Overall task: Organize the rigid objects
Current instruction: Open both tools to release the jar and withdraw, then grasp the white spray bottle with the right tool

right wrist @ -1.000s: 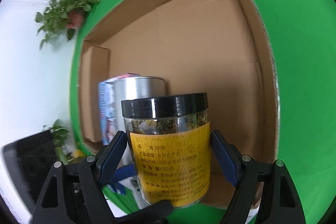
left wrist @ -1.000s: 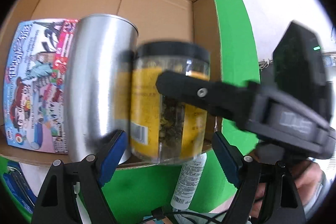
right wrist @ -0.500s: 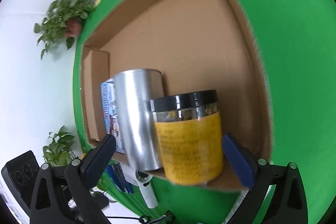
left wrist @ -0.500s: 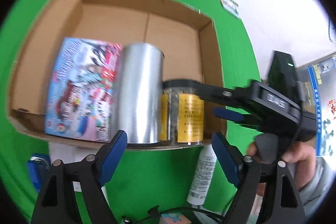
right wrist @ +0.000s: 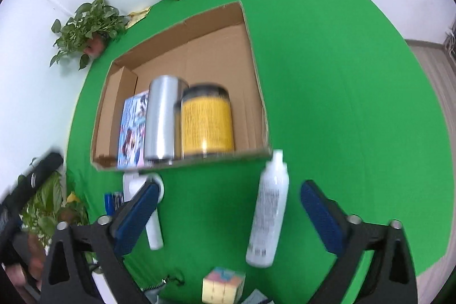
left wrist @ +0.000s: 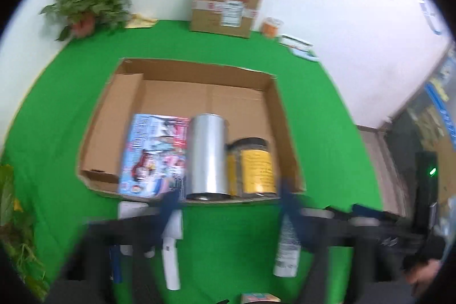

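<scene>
While both grippers hang above the green desk [right wrist: 327,81], the box [right wrist: 253,70] holds a booklet [right wrist: 132,130], a silver can [right wrist: 161,121] and a yellow-labelled jar [right wrist: 206,121] side by side along its near wall. Fingers of the left gripper [left wrist: 228,207] and right gripper [right wrist: 229,214] are closing on nothing. A white bottle [right wrist: 269,212] lies on the desk between the right fingers, beside a cube [right wrist: 223,288].
</scene>
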`<action>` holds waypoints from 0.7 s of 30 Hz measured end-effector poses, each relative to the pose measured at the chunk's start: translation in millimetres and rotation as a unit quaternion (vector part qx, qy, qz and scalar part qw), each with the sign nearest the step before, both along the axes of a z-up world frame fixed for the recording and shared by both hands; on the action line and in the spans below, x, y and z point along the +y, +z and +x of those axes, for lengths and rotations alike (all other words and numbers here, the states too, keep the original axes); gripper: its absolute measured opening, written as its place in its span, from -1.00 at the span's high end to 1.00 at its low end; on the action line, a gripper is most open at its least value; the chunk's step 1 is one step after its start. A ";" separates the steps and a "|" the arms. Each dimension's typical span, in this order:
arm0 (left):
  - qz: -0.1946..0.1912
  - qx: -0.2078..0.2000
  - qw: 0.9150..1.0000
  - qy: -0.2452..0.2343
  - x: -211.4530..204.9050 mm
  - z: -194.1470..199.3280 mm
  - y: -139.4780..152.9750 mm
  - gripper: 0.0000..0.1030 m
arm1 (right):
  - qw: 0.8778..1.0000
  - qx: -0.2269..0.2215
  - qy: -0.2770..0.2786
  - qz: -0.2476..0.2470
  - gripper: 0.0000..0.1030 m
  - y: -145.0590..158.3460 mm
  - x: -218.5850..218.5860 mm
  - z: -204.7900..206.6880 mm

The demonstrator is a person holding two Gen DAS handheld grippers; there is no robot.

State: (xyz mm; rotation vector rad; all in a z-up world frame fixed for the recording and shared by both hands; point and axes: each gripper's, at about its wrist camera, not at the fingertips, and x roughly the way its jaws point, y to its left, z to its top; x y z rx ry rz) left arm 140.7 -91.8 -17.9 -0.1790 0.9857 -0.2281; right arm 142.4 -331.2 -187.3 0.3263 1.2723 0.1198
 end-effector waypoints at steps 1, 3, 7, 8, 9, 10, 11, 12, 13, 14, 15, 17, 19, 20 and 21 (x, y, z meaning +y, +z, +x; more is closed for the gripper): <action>-0.009 0.012 1.000 -0.016 -3.0 -0.5 -0.3 0.92 | 1.000 -0.008 0.004 -0.009 0.19 3.8 0.9 -14.2; -0.023 0.004 0.999 -0.041 -7.9 -6.3 2.0 0.92 | 0.999 -0.018 0.005 -0.038 0.43 8.4 4.3 -30.7; -0.007 -0.023 0.997 -0.070 -19.6 -12.6 10.0 0.21 | 0.998 -0.042 -0.042 -0.012 -1.00 23.7 -3.5 -65.6; -0.006 -0.029 0.996 -0.084 -22.1 -14.1 10.7 -0.47 | 0.996 -0.057 -0.064 -0.021 -0.96 28.3 -4.0 -74.4; -0.005 -0.036 0.995 -0.090 -22.9 -15.9 11.1 -0.74 | 0.994 -0.070 -0.077 -0.024 -0.99 32.3 -8.2 -79.0; -0.005 -0.046 0.994 -0.099 -23.9 -18.6 10.6 -0.74 | 0.993 -0.074 -0.083 -0.031 -0.99 32.6 -7.7 -83.9; -0.008 -0.044 0.993 -0.113 -25.0 -19.6 9.2 -0.74 | 0.994 -0.069 -0.082 -0.037 -0.99 29.2 -3.9 -88.4; -0.015 -0.035 0.991 -0.125 -26.2 -19.4 6.0 -0.74 | 0.994 -0.061 -0.080 -0.042 -0.99 22.7 -0.7 -93.7; -0.027 -0.020 0.990 -0.135 -26.3 -18.0 1.3 -0.74 | 0.994 -0.060 -0.080 -0.047 -0.99 18.8 0.5 -97.5; -0.041 -0.005 0.989 -0.142 -26.0 -16.5 -2.9 -0.74 | 0.993 -0.061 -0.083 -0.053 -0.99 13.6 1.7 -102.0; -0.059 0.016 0.987 -0.149 -25.4 -14.0 -9.3 -0.74 | 0.992 -0.061 -0.088 -0.061 -0.99 6.1 2.2 -107.4; -0.082 0.051 0.982 -0.163 -24.9 -11.3 -19.3 -0.74 | 0.992 -0.053 -0.090 -0.068 -0.99 -16.8 5.3 -115.3; -0.086 0.073 0.979 -0.171 -25.4 -10.1 -26.7 -0.74 | 0.992 -0.040 -0.086 -0.082 -0.98 -42.0 3.9 -117.2; -0.085 0.084 0.977 -0.177 -25.5 -9.6 -30.7 -0.74 | 0.992 -0.033 -0.082 -0.090 -0.96 -55.4 2.9 -117.7; -0.081 0.092 0.976 -0.182 -25.7 -9.3 -34.6 -0.74 | 0.992 -0.029 -0.080 -0.092 -0.88 -67.0 3.6 -117.0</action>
